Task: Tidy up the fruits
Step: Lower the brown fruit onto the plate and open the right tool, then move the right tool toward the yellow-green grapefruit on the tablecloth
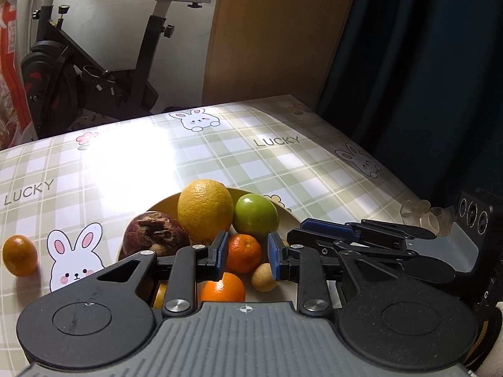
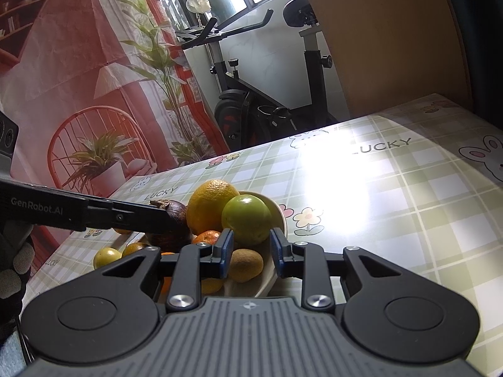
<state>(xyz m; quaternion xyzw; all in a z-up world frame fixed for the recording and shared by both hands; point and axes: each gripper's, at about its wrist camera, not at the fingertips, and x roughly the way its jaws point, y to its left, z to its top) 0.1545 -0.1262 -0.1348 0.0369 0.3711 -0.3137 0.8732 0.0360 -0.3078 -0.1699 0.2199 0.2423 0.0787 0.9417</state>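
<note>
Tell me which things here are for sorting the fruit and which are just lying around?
For the job:
plate
yellow orange
green fruit
purple fruit
small oranges
brown fruit
loose orange

Just there:
exercise bike
clear plastic bits

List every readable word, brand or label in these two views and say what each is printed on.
"LUCKY": printed repeatedly on the checked tablecloth, at least twice in the left wrist view; in the right wrist view one copy is partly washed out by glare.
"GenRobot.AI": on the side of the left gripper, seen from the right wrist view.
Small marks on the right gripper's body are too small to read.
No labels show on the fruit.
</note>
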